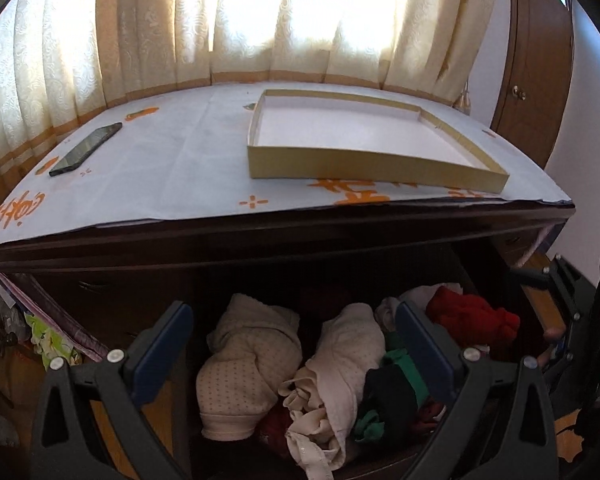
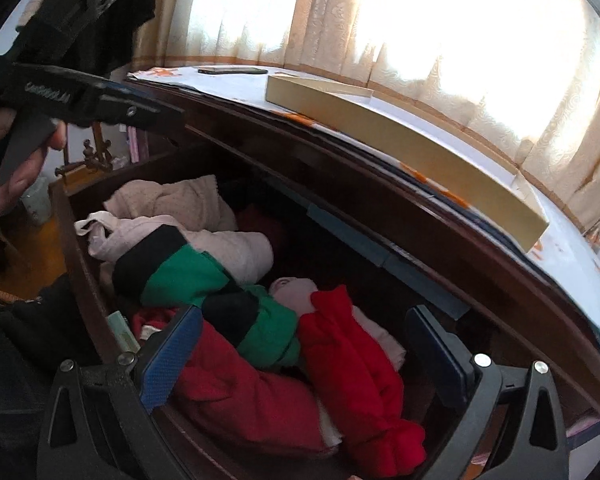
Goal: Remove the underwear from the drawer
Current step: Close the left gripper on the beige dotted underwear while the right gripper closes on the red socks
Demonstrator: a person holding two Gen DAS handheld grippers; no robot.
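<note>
We see the dark wooden dresser (image 1: 260, 236) ahead of both sets of jaws, its open drawer (image 2: 76, 248) below them and full of rolled underwear (image 2: 356, 376). Beyond the jaws on the dresser top sit a shallow cardboard tray (image 1: 352, 168) and a phone (image 1: 86, 149) (well apart). Our left gripper (image 1: 296, 320) hangs wide open over cream rolls, holding nothing; our right gripper (image 2: 304, 320) gapes empty, red and green rolls between its jaws.
</note>
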